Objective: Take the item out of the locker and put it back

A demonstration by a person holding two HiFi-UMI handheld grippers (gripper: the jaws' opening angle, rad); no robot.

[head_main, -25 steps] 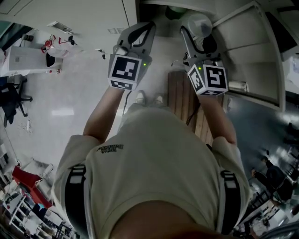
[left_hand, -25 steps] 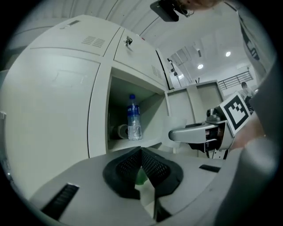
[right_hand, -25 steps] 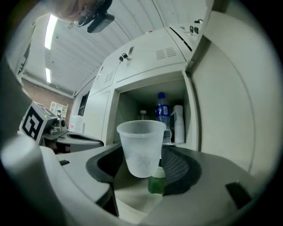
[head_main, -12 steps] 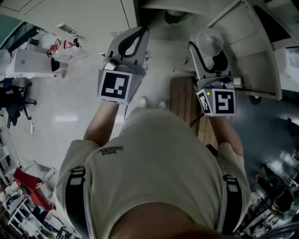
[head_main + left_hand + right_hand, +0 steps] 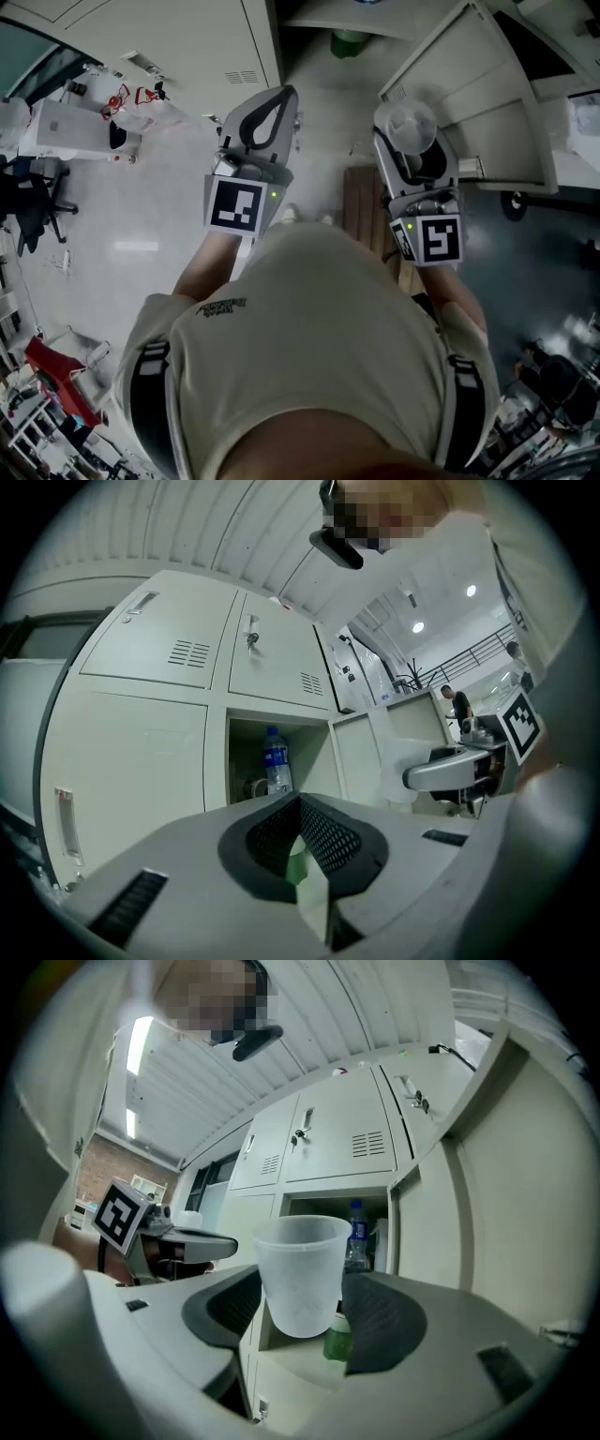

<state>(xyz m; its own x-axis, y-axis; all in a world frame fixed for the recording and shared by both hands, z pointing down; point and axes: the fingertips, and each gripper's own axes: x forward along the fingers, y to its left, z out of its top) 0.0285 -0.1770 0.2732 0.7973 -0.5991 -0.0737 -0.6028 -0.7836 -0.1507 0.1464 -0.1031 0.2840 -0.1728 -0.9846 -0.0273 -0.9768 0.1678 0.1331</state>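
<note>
The fingers (image 5: pixel 380 1321) of the right gripper (image 5: pixel 305 1312) are clamped on a frosted plastic cup (image 5: pixel 298 1269). It is held upright by its lower half, mouth up and empty as far as I can see. From above, the cup (image 5: pixel 405 127) sits in the right gripper (image 5: pixel 412 155) out in front of the person, in the air and clear of the locker (image 5: pixel 323 1206).

So I'd say the taking out is done and the putting back is the step in hand. The next move calls for carrying the cup level and straight ahead into the open compartment, setting it on the shelf, and only then letting the fingers part.

The left gripper (image 5: pixel 300 836), off at 9 o'clock from the cup, has its fingers (image 5: pixel 333 836) pressed together with nothing between them. It hangs idle beside the other one (image 5: pixel 265 112).

The way in is not free. A water bottle (image 5: pixel 356 1237) stands inside at about 1 o'clock from the cup, with something pale beside it that I can't make out. A green bottle (image 5: pixel 337 1340) sits low at 5 o'clock, apparently near the shelf's front edge, where the cup's base could catch it. The open door (image 5: pixel 422 1241) stands at 3 o'clock, close on the right gripper's side. A wooden bench (image 5: pixel 361 202) lies underfoot.
</note>
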